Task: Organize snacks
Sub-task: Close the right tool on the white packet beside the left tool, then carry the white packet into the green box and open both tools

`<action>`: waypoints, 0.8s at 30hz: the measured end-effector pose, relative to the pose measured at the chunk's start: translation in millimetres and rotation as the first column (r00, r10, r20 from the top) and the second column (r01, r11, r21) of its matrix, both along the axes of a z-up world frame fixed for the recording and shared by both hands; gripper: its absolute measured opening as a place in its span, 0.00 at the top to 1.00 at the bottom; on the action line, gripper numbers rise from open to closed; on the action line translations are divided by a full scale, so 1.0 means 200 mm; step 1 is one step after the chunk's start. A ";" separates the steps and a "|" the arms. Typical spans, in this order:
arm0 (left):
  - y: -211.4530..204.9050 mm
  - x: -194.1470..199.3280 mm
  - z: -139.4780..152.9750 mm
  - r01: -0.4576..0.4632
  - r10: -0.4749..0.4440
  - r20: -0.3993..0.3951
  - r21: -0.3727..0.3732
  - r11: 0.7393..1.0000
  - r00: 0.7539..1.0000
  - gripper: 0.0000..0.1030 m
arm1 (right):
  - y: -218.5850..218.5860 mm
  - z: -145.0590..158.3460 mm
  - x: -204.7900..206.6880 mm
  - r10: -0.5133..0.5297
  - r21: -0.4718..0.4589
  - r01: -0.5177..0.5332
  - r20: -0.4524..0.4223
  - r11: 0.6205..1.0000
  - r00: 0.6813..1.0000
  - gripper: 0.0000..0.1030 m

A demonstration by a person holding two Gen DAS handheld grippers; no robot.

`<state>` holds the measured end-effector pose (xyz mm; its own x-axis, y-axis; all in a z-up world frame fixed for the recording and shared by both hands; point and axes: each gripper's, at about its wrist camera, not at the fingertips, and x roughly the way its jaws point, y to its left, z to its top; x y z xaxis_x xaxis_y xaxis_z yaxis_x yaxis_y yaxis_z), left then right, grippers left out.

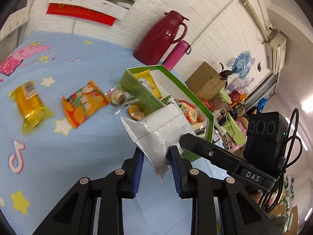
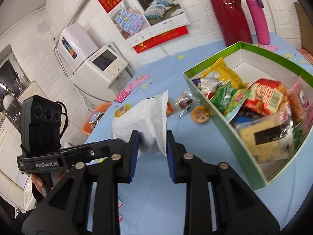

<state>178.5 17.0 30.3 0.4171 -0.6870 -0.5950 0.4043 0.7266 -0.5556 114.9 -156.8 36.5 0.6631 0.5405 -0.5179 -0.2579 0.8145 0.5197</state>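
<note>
A puffy white snack packet hangs above the blue cartoon tablecloth, just left of the green-rimmed box. My left gripper is shut on its lower corner. My right gripper is shut on its other end, and one of its fingers shows beside the packet. The box holds several snack packs. Loose on the cloth lie a yellow pack, an orange pack, a clear-wrapped sweet and a small orange round snack.
A dark red thermos jug and a pink bottle stand at the wall behind the box. A white appliance sits past the table's left edge. A cardboard box and clutter lie beyond the right side.
</note>
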 end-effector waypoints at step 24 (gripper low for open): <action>-0.65 0.53 0.02 0.008 -0.021 0.094 0.131 0.991 0.995 0.25 | -0.65 -0.06 0.27 -0.341 -0.034 0.342 0.029 0.939 0.940 0.34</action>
<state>284.3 -113.1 34.2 0.4668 -0.6126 -0.6378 0.4618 0.7839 -0.4150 168.4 -287.1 24.1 0.8156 0.2595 -0.5171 0.0284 0.8747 0.4839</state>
